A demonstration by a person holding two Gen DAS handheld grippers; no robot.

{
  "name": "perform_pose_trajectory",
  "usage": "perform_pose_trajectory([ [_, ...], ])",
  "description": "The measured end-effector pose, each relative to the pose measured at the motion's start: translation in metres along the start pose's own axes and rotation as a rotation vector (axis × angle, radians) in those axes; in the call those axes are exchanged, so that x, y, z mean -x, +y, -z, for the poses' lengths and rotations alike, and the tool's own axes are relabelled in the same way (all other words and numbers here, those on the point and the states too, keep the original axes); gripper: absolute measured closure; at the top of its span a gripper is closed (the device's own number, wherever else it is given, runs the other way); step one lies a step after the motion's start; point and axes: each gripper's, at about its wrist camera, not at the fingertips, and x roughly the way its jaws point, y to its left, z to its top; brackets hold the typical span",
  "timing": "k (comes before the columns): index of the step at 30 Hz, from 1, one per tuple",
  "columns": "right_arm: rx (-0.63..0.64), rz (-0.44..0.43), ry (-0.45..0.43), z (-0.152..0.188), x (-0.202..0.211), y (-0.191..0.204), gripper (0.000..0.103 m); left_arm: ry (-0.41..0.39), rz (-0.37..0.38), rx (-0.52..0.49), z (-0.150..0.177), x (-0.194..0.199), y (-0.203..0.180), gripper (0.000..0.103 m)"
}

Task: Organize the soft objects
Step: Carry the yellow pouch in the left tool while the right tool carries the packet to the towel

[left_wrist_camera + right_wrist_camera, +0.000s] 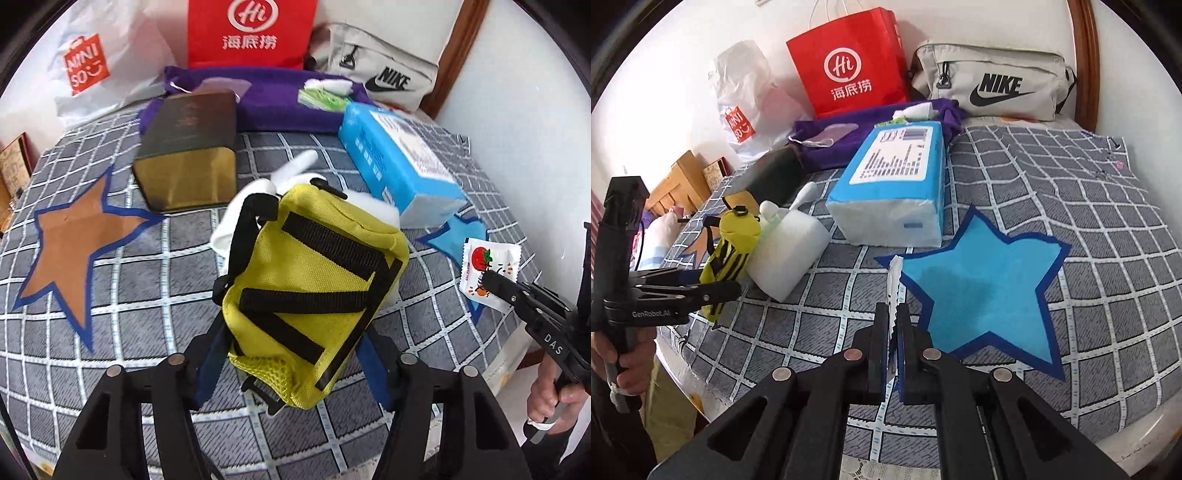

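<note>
The left gripper (295, 354) is closed on a yellow pouch (314, 288), held above the checked cloth (110, 332) near the white foam block (786, 254). The right gripper (894, 325) is clamped on a small sachet (894, 280), raised at the near-left tip of the blue star (982, 291). Neither item is set down yet; the tissue pack (894, 184) lies untouched farther back, so sorting seems to be midway at best.
</note>
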Motion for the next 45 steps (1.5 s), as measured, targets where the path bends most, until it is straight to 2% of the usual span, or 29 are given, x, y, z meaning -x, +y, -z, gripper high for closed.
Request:
perform_pose_trajectory([
  [9,0.020,-0.007,-0.003,-0.008,0.010,0.008,0.098,-0.039,-0.007,0.057,0.004,0.026,0.011,0.042],
  [21,0.026,0.010,0.000,-0.020,0.028,0.008,0.098,-0.079,0.025,0.214,0.011,0.048,0.030,0.042],
  [25,0.030,0.008,0.005,-0.021,0.036,0.008,0.098,-0.081,0.006,0.219,0.007,0.051,0.031,0.042],
  [34,0.030,0.037,-0.027,-0.032,0.061,0.004,0.098,-0.125,0.021,0.231,-0.004,0.069,0.029,0.042],
  [45,0.039,0.029,-0.077,-0.055,0.093,0.005,0.098,-0.209,0.029,0.223,-0.024,0.104,0.025,0.042],
])
